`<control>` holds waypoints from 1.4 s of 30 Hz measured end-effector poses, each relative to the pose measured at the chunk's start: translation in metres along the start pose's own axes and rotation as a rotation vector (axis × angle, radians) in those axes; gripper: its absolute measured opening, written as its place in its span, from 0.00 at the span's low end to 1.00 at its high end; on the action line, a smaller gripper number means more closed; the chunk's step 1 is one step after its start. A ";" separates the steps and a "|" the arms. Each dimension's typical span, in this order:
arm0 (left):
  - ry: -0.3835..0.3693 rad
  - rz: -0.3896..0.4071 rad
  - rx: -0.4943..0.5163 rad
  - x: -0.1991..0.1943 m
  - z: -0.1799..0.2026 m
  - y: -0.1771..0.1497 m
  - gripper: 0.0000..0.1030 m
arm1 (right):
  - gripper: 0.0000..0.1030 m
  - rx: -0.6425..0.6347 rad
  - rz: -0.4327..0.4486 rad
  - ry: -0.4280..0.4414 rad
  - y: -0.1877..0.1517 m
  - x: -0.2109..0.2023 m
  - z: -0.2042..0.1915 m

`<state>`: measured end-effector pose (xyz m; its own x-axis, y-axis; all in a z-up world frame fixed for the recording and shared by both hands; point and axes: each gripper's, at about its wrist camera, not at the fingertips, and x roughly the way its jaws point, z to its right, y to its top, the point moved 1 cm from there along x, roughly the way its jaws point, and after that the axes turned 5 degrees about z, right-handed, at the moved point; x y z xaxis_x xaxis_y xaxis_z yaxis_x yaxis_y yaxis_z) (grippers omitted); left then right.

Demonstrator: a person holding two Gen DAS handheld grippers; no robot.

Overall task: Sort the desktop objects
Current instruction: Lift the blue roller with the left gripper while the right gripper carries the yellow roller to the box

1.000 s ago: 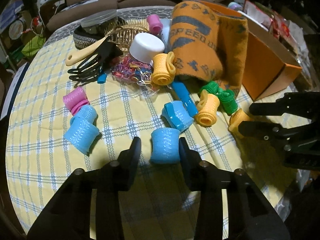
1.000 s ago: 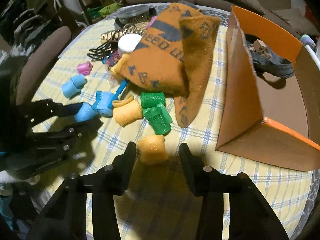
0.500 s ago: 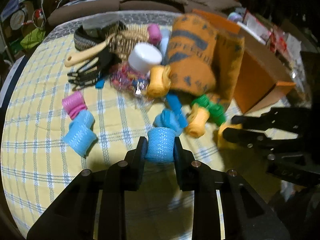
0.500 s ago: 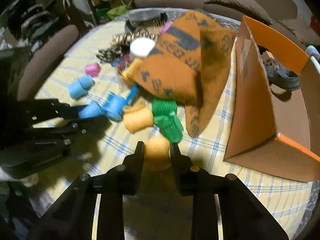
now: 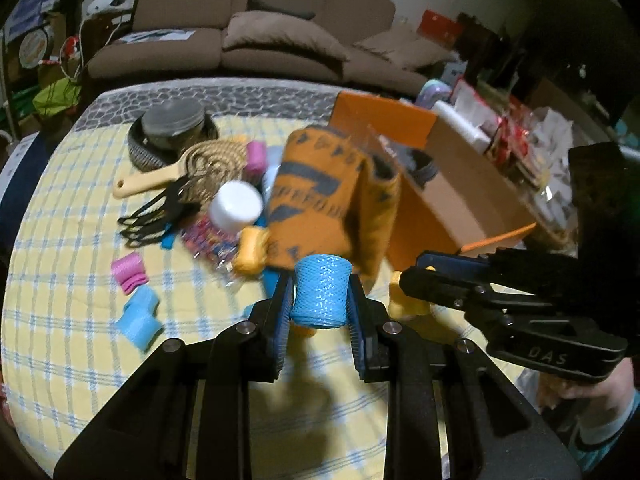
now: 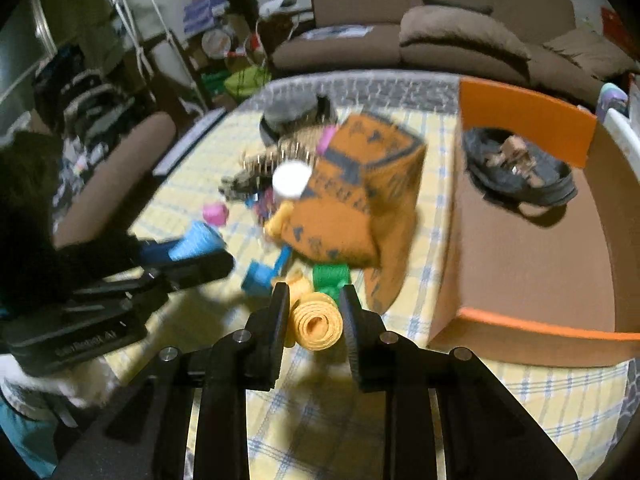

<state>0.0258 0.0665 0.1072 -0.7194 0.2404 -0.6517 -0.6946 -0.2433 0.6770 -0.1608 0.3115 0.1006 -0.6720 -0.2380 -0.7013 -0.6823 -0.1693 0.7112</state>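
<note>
My left gripper [image 5: 320, 300] is shut on a blue hair roller [image 5: 321, 295] and holds it above the checked tablecloth [image 5: 72, 264]. In the right wrist view my right gripper [image 6: 314, 312] is shut on a yellow hair roller [image 6: 316, 325], also lifted off the cloth. The right gripper [image 5: 416, 276] shows at the right of the left wrist view, the left gripper [image 6: 200, 248] at the left of the right wrist view. More rollers lie on the cloth: pink [image 5: 129, 273], blue [image 5: 140, 318], yellow [image 5: 252, 250], green [image 6: 330, 276].
An orange towel [image 5: 320, 196] is heaped mid-table beside an open orange box [image 6: 524, 248] holding a dark shoe [image 6: 516, 172]. A white cap [image 5: 236, 206], black comb [image 5: 156, 216], wooden brush [image 5: 192, 168] and dark basket [image 5: 172, 132] lie farther back. A sofa [image 5: 260, 40] stands beyond.
Both grippers closed on their rollers, the left on the blue one, the right on the yellow one, and lifted them off the tablecloth. Both views now look more level.
</note>
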 end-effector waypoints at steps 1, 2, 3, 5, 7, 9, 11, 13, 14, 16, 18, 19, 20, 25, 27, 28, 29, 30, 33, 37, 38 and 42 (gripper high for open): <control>-0.005 0.013 -0.009 -0.001 0.002 0.004 0.23 | 0.25 0.009 0.018 0.005 0.003 -0.005 0.003; -0.009 0.021 -0.018 -0.002 0.004 0.005 0.23 | 0.25 0.019 0.029 0.010 0.005 -0.009 0.004; -0.012 0.029 -0.027 -0.003 0.005 0.008 0.23 | 0.25 0.028 0.035 0.016 0.006 -0.011 0.007; -0.001 0.032 -0.029 -0.002 0.004 0.009 0.23 | 0.26 0.033 0.020 0.026 0.003 -0.010 0.010; 0.008 0.025 -0.037 -0.001 0.000 0.007 0.23 | 0.28 0.021 -0.016 0.020 -0.003 -0.001 0.009; 0.015 0.016 -0.056 0.000 -0.007 0.005 0.23 | 0.28 0.011 -0.056 0.019 -0.009 0.010 0.008; 0.023 0.017 -0.067 -0.001 -0.012 0.004 0.23 | 0.28 -0.003 -0.077 0.020 -0.012 0.019 0.004; 0.026 0.021 -0.073 -0.003 -0.015 0.004 0.23 | 0.28 -0.025 -0.086 0.001 -0.014 0.029 0.000; 0.025 0.023 -0.076 -0.003 -0.016 0.004 0.23 | 0.28 -0.026 -0.089 -0.006 -0.014 0.034 -0.002; 0.022 0.024 -0.081 -0.005 -0.019 0.004 0.23 | 0.28 -0.013 -0.105 -0.007 -0.013 0.040 -0.001; 0.018 0.021 -0.083 -0.006 -0.021 0.003 0.23 | 0.28 0.005 -0.101 -0.025 -0.011 0.039 0.006; 0.018 0.020 -0.084 -0.006 -0.022 0.003 0.23 | 0.28 0.015 -0.098 -0.037 -0.011 0.038 0.009; 0.017 0.017 -0.085 -0.005 -0.024 0.003 0.23 | 0.29 0.019 -0.097 -0.045 -0.011 0.037 0.011; 0.011 0.018 -0.098 -0.007 -0.029 0.004 0.23 | 0.40 -0.019 -0.113 -0.081 -0.022 0.034 0.016; 0.013 0.021 -0.098 -0.008 -0.031 0.004 0.23 | 0.40 -0.028 -0.115 -0.065 -0.026 0.037 0.012; 0.013 0.021 -0.101 -0.008 -0.032 0.004 0.23 | 0.40 -0.034 -0.116 -0.054 -0.027 0.039 0.009; 0.014 0.022 -0.104 -0.009 -0.033 0.004 0.23 | 0.40 -0.042 -0.116 -0.042 -0.027 0.041 0.005; 0.015 0.023 -0.107 -0.010 -0.035 0.003 0.23 | 0.40 -0.061 -0.112 -0.027 -0.025 0.044 -0.002; 0.023 0.022 -0.112 -0.011 -0.040 0.003 0.23 | 0.40 -0.136 -0.096 0.004 -0.023 0.052 -0.021; 0.029 0.020 -0.125 -0.013 -0.048 0.001 0.23 | 0.40 -0.174 -0.110 0.002 -0.022 0.068 -0.031; 0.030 0.019 -0.127 -0.013 -0.049 0.001 0.23 | 0.40 -0.175 -0.117 0.001 -0.022 0.072 -0.031; 0.026 0.015 -0.135 -0.012 -0.054 0.001 0.23 | 0.41 -0.204 -0.132 -0.014 -0.025 0.084 -0.031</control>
<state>0.0339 0.0125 0.0971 -0.7283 0.2117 -0.6518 -0.6768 -0.3712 0.6357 -0.1911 0.2663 0.0255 -0.5854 -0.1883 -0.7886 -0.6930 -0.3885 0.6073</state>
